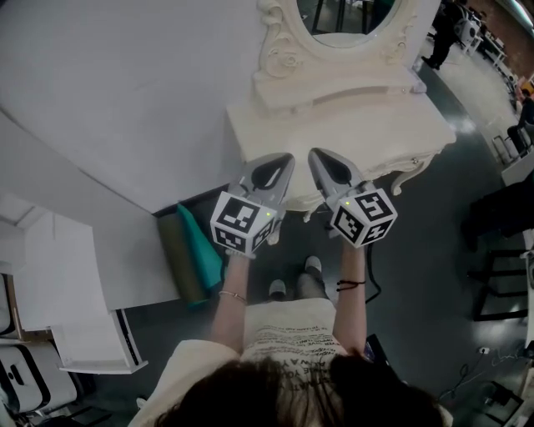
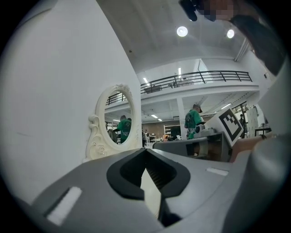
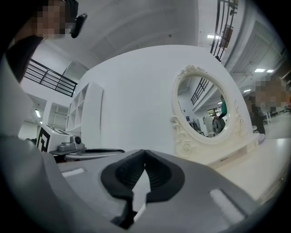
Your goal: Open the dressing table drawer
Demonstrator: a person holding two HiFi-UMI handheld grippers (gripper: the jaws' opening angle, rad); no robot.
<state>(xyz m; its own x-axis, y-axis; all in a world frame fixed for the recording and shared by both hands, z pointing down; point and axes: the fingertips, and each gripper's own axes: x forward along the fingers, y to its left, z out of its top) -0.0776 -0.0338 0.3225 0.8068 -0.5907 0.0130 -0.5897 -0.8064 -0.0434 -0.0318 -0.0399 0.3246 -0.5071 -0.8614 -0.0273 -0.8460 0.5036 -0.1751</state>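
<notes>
The cream dressing table (image 1: pixel 367 125) with its carved oval mirror (image 1: pixel 350 21) stands straight ahead. Its drawer front is hidden under the tabletop's front edge. My left gripper (image 1: pixel 286 158) and right gripper (image 1: pixel 315 154) are side by side at that front edge, tips just over the tabletop, both pointing level at the table. In the left gripper view the left gripper (image 2: pixel 145 149) has its tips together with nothing between them, and the mirror (image 2: pixel 119 120) shows beyond. The right gripper (image 3: pixel 144 150) is likewise shut on nothing, with the mirror (image 3: pixel 207 111) to its right.
A white wall panel (image 1: pixel 125 92) runs along the table's left side. A teal cushion (image 1: pixel 200 250) leans on the floor by the person's left leg. White shelving (image 1: pixel 67 308) sits at lower left, dark chairs (image 1: pixel 501 275) at right. People stand in the hall behind.
</notes>
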